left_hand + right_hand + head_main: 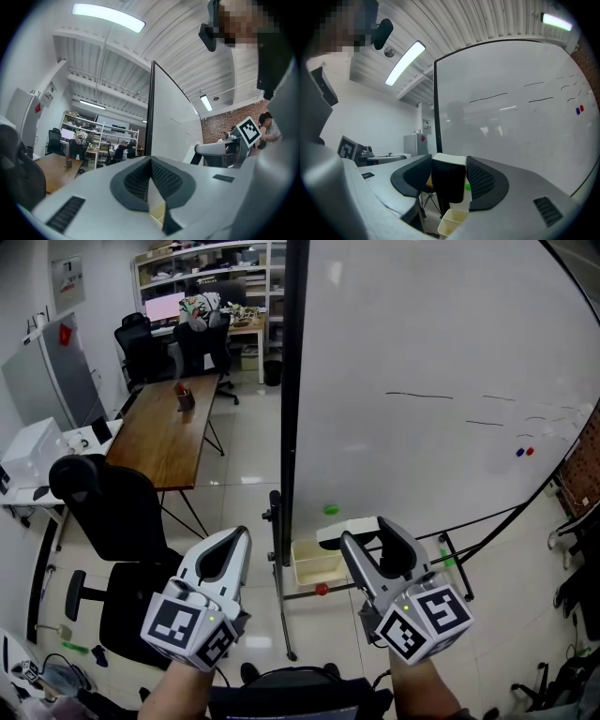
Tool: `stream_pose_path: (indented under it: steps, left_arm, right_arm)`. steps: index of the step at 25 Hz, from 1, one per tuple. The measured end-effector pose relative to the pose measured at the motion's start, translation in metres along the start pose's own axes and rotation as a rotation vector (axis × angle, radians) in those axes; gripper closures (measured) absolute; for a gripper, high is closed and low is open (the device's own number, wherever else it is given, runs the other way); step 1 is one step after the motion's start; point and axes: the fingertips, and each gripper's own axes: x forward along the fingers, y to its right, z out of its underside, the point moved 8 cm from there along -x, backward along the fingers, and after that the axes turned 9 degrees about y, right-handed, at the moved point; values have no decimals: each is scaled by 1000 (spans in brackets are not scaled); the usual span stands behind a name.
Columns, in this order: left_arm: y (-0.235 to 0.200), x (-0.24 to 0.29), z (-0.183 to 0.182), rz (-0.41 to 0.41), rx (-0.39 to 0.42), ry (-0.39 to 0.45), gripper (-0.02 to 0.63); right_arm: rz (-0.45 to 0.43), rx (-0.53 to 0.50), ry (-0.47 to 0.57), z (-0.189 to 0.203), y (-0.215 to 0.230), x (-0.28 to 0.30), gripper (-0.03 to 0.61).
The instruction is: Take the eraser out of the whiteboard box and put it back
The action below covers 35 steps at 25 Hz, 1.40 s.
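The eraser (449, 183), a black block with a white top, sits clamped between the pads of my right gripper (449, 180). In the head view that gripper (367, 532) holds the eraser (339, 532) level, just above and to the right of the cream whiteboard box (316, 562). The box (452, 221) hangs at the lower left of the whiteboard (441, 381). My left gripper (236, 540) hovers to the left of the board's dark frame, with its jaws (151, 160) closed together and nothing in them.
A black office chair (112, 512) and a wooden table (173, 427) stand to the left. The board's stand has a red knob (322, 590) under the box. A green magnet (331, 509) and red and blue magnets (525, 452) stick to the board. Desks and shelves fill the far end.
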Motion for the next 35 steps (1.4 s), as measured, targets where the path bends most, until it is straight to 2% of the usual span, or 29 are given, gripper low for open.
stream_pose_path:
  steps: [9, 13, 17, 26, 35]
  left_arm:
    - [7, -1, 4, 9, 2, 6, 583]
    - [7, 0, 2, -21, -6, -4, 583]
    - [6, -1, 9, 1, -2, 5, 583]
    - [2, -2, 14, -3, -8, -5, 583]
    - [1, 3, 50, -15, -23, -79, 583]
  right_arm:
    - [-4, 0, -5, -2, 4, -4, 321]
    - [-4, 1, -11, 0, 4, -4, 321]
    - [-3, 5, -17, 4, 6, -3, 321]
    - [8, 2, -28, 10, 4, 0, 321]
    - [39, -5, -120, 49, 18, 1, 321]
